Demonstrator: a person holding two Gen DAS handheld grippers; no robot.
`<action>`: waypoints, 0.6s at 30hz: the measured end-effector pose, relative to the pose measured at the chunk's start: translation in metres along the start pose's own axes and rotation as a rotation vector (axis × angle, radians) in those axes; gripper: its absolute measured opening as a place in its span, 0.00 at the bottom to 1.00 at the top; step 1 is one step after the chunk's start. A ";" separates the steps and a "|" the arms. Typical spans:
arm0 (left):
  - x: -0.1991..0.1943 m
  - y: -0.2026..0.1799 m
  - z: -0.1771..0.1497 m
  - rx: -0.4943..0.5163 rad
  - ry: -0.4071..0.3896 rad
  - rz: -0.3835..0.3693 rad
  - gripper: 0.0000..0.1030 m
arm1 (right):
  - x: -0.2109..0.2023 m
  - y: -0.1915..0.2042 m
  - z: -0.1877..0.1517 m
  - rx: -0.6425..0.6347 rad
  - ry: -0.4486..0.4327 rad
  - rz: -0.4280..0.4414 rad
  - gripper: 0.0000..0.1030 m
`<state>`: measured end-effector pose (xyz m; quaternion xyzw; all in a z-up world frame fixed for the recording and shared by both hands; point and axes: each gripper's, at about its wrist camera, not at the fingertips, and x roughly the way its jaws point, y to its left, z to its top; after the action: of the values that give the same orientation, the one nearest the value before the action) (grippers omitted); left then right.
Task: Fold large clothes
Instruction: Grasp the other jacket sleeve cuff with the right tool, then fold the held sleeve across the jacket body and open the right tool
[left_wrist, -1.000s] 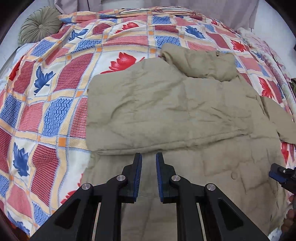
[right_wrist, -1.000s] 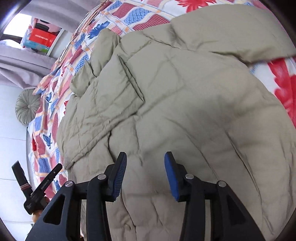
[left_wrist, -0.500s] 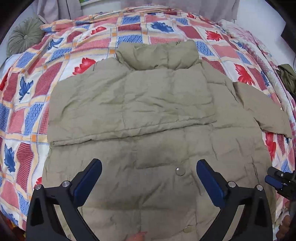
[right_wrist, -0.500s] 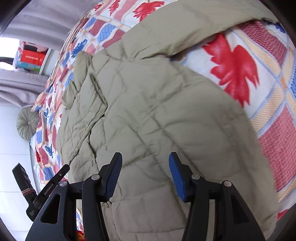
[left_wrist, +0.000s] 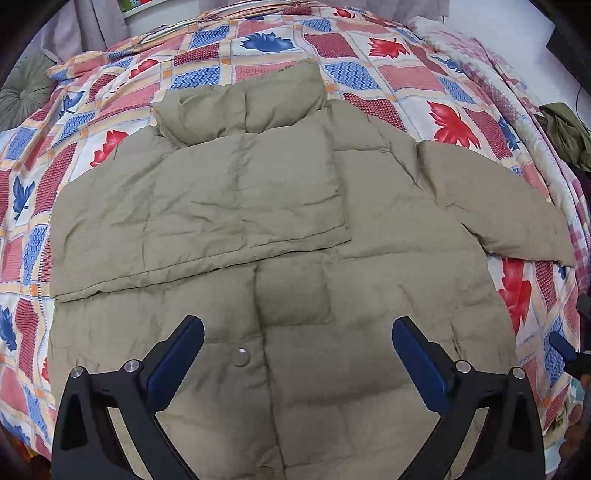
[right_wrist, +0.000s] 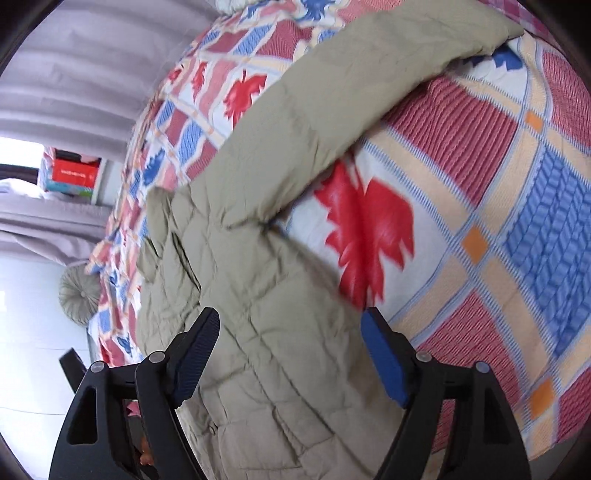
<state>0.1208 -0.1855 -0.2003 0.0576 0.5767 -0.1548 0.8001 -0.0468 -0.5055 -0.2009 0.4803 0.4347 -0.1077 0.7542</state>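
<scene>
The left gripper (left_wrist: 297, 341) has its two fingers (left_wrist: 184, 350) wide apart, holding nothing. One tan puffy jacket (left_wrist: 258, 206) lies flat right under and ahead of them, one sleeve folded across its chest. The right gripper (right_wrist: 291, 341) is opening, with nothing pinched; the jacket's other sleeve (right_wrist: 351, 85) stretches ahead. Under it all is one bed (left_wrist: 388, 77) with a leaf-pattern blanket. A round green cushion (left_wrist: 22, 88) sits far off left.

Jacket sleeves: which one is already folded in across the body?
The sleeve on the picture's left in the left wrist view lies folded across the chest; the other sleeve still sticks out over the bedspread.
</scene>
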 end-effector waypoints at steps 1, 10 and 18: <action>0.000 -0.005 0.000 -0.003 -0.001 -0.002 0.99 | -0.004 -0.002 0.006 -0.011 -0.011 0.003 1.00; -0.001 -0.050 0.003 0.027 -0.004 -0.008 0.99 | -0.030 -0.047 0.059 0.084 -0.103 0.036 1.00; 0.006 -0.072 0.005 0.030 0.009 -0.009 0.99 | -0.035 -0.110 0.112 0.290 -0.162 0.102 1.00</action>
<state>0.1046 -0.2560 -0.1981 0.0677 0.5782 -0.1667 0.7958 -0.0694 -0.6626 -0.2256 0.5954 0.3274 -0.1691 0.7140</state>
